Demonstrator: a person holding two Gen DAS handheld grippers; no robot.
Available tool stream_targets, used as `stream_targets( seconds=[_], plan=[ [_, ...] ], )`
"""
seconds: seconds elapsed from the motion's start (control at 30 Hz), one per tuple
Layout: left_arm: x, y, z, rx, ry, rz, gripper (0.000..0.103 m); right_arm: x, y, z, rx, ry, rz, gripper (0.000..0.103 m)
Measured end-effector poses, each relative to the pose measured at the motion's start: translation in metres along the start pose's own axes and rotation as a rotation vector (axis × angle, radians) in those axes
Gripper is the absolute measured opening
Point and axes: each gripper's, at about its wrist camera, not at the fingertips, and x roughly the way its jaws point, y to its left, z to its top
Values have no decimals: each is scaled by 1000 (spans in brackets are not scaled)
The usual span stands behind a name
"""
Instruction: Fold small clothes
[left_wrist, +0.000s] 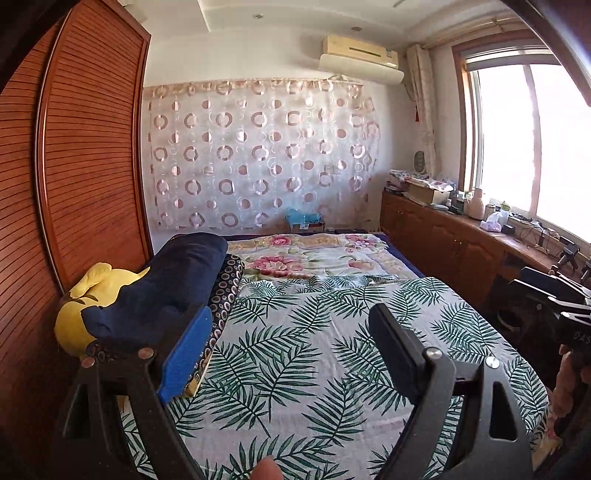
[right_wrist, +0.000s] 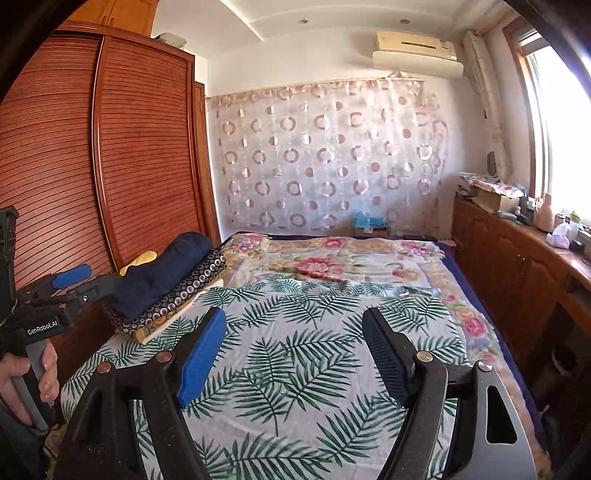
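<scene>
A white cloth with green leaf print (left_wrist: 314, 332) (right_wrist: 295, 350) lies spread flat on the bed under both grippers. My left gripper (left_wrist: 291, 314) hangs just above it, open, with nothing between its fingers. My right gripper (right_wrist: 295, 314) is also open and empty over the same cloth. At the left bed edge a dark navy garment (left_wrist: 166, 291) (right_wrist: 162, 273) lies bunched on a folded ring-patterned cloth (left_wrist: 225, 295) (right_wrist: 184, 295). In the right wrist view, the left gripper's blue pad (right_wrist: 72, 276) shows at the left edge, beside the navy garment.
A floral blanket (left_wrist: 314, 254) covers the far half of the bed. A yellow plush toy (left_wrist: 92, 291) sits against the slatted wooden wardrobe (left_wrist: 85, 166) on the left. A cluttered wooden cabinet (left_wrist: 443, 236) runs under the window on the right. A hand (right_wrist: 33, 376) grips the left handle.
</scene>
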Motion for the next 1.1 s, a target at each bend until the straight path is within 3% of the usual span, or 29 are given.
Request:
stream_targets(
  seconds=[0.33, 0.7, 1.1],
  plan=[
    [2, -9, -5, 8, 21, -1, 87, -4, 27, -11, 18, -15, -31, 78],
    [-2, -10, -4, -1, 18, -8, 87, -14, 23, -27, 33, -15, -49, 78],
    [-6, -11, -3, 1, 12, -6, 87, -23, 18, -22, 40, -10, -49, 78]
  ],
)
